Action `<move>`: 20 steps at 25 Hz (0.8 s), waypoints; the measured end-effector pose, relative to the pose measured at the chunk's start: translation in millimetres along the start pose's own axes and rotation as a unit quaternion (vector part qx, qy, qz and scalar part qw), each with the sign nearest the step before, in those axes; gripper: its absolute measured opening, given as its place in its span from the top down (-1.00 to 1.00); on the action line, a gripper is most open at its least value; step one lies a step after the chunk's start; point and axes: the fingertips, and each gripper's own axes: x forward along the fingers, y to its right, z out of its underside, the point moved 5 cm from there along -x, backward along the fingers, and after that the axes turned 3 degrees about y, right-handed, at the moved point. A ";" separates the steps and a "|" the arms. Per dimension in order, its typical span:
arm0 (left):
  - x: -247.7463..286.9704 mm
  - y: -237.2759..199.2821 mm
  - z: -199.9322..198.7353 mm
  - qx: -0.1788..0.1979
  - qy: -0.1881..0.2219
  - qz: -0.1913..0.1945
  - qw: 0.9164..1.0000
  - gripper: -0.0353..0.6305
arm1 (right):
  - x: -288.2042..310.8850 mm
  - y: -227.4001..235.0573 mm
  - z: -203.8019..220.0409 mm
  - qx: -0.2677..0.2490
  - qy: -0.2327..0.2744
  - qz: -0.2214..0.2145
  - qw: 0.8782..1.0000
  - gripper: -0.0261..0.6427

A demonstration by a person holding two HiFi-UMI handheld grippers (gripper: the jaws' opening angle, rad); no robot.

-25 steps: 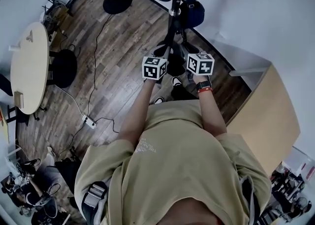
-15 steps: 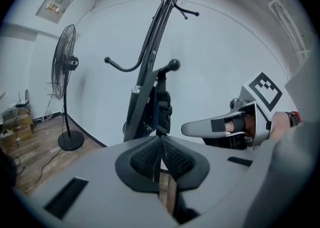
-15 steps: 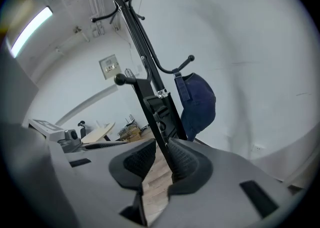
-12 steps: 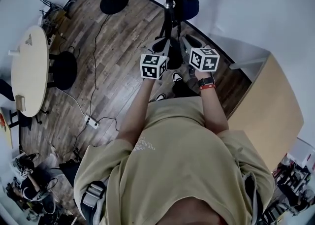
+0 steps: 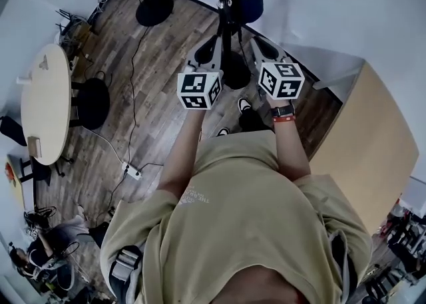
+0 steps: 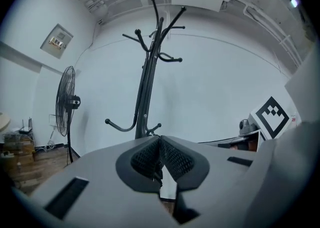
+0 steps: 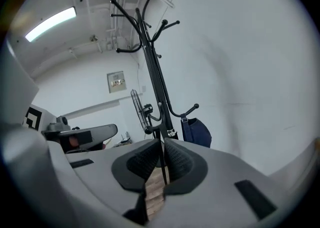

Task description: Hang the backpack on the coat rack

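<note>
A black coat rack (image 5: 221, 3) stands right in front of me, by the white wall. A dark blue backpack (image 5: 247, 3) hangs from one of its lower hooks, on the right of the pole. My left gripper (image 5: 212, 42) and right gripper (image 5: 256, 42) are raised side by side, either side of the pole, both short of it. In the left gripper view the rack (image 6: 147, 82) rises ahead and the gripper (image 6: 160, 139) is shut, holding nothing. In the right gripper view the backpack (image 7: 196, 131) hangs beyond the shut, empty gripper (image 7: 163, 144).
The rack's round base (image 5: 235, 70) sits on the wood floor by my feet. A standing fan (image 6: 66, 102) is to the left, a round table (image 5: 43, 103) and black stool (image 5: 92, 102) farther left. A power strip (image 5: 132, 172) lies on the floor. A wooden cabinet (image 5: 363, 136) stands right.
Both grippers have lifted and tipped up toward the rack, and now stand a little farther apart. The backpack hangs where it did.
</note>
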 end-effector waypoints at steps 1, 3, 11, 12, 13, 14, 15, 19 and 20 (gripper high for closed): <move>-2.3 2.6 -4.6 0.005 0.006 0.001 1.000 0.82 | -3.5 -0.8 -4.2 0.000 0.009 0.001 1.000 0.79; -7.6 8.4 -14.0 0.011 0.016 0.003 1.000 0.82 | -12.2 -4.3 -14.6 -0.004 0.024 0.001 1.000 0.82; -22.3 26.3 -41.7 0.031 0.028 0.005 0.999 0.82 | -42.3 -24.7 -47.4 -0.032 0.066 -0.004 0.997 0.88; -22.5 26.6 -42.3 0.032 0.030 0.003 0.999 0.82 | -43.3 -25.4 -49.9 -0.038 0.069 -0.003 0.997 0.88; -22.2 26.2 -42.6 0.031 0.030 0.002 0.999 0.82 | -43.7 -25.5 -52.5 -0.043 0.072 -0.002 0.996 0.88; -21.6 25.4 -42.7 0.030 0.031 0.001 0.999 0.82 | -43.5 -24.9 -54.9 -0.045 0.075 -0.001 0.996 0.88; -20.8 24.2 -42.7 0.029 0.032 0.000 0.999 0.82 | -42.6 -23.9 -56.6 -0.045 0.078 0.000 0.996 0.88; -16.5 17.0 -43.1 0.026 0.031 -0.005 0.999 0.82 | -35.7 -20.7 -58.5 -0.042 0.076 0.002 0.996 0.88; -14.5 15.5 -42.8 0.026 0.027 -0.005 0.999 0.82 | -33.5 -20.2 -58.8 -0.042 0.075 0.002 0.996 0.88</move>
